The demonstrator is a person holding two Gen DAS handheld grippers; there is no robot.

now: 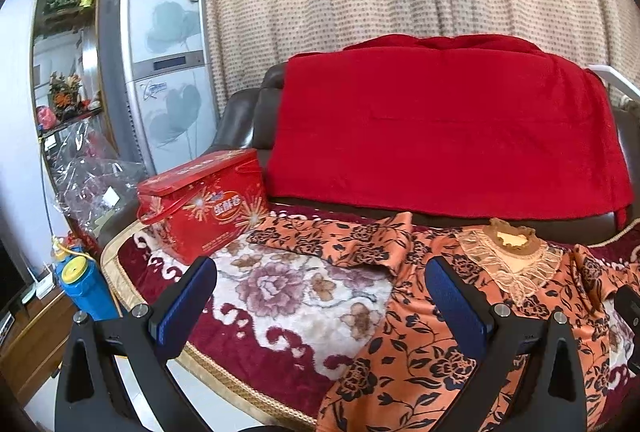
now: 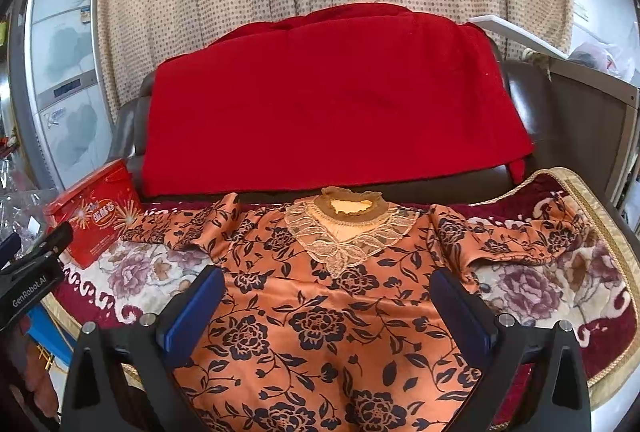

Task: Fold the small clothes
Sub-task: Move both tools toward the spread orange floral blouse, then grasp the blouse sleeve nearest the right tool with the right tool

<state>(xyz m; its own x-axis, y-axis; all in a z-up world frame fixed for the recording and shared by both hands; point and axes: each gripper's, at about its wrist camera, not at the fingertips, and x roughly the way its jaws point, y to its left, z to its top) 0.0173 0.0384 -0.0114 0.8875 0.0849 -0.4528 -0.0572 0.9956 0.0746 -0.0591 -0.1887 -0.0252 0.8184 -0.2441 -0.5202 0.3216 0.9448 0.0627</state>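
1. Blue-padded and spread as wide as they go, the jaws of the right gripper (image 2: 326,306) hold nothing; they hover just over the chest of the orange floral blouse (image 2: 320,296), one pad to each side of its midline.
2. Equally wide and equally empty, the left gripper (image 1: 320,296) hangs off the blouse's own left edge, its right-hand pad over the printed cloth (image 1: 420,344) and its other pad over the bare flowered blanket (image 1: 288,296).
3. Taking the blouse as landmark: it lies flat and face up on that blanket, lace collar (image 2: 352,220) at the far end toward the sofa back, hem running out of view under the grippers. Its long axis runs away from both grippers, roughly along their line of sight.
4. Sleeves stretch out crosswise: one (image 2: 180,228) toward the red tin (image 2: 96,212), the other (image 2: 516,236) toward the blanket's gold-trimmed edge (image 2: 600,228).
5. My judgement: each sleeve falls to the gripper on its side, the tin-side sleeve to the left gripper, the far one to the right. A first fold would bring a sleeve in across the body.
6. Beyond the collar, a red throw (image 2: 332,100) drapes the sofa back, well clear of the blouse.
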